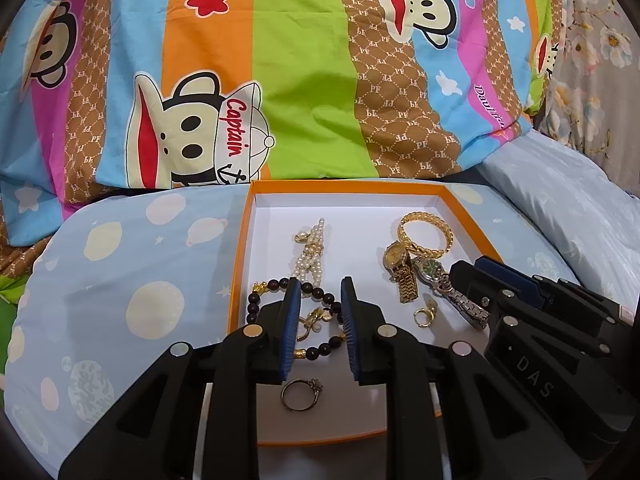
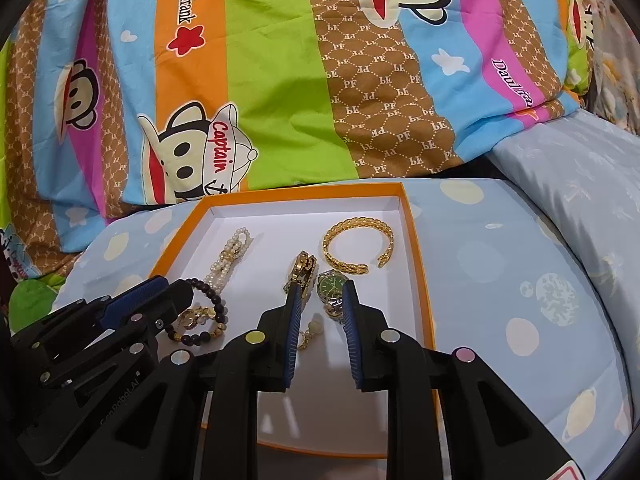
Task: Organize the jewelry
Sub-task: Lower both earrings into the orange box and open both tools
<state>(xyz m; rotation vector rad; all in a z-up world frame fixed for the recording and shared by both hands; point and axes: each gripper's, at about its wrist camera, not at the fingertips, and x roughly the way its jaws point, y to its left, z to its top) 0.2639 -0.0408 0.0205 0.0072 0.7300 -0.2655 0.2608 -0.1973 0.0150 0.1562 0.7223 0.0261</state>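
My L tongs (image 1: 320,300) & R tongs (image 2: 320,300) both angle down over the orange box (image 1: 472,224), side by side, jaws slightly apart, gripping nothing; dark bead bracelet (image 1: 320,292) under L.

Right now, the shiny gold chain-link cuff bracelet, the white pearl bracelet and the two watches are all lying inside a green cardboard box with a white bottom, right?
Almost. The cardboard box is orange, not green; only the blanket behind it has a green stripe. The right wrist view shows its orange rim clearly. The rest is right: the gold chain-link cuff bracelet, the white pearl bracelet and the two watches all lie on its white bottom.
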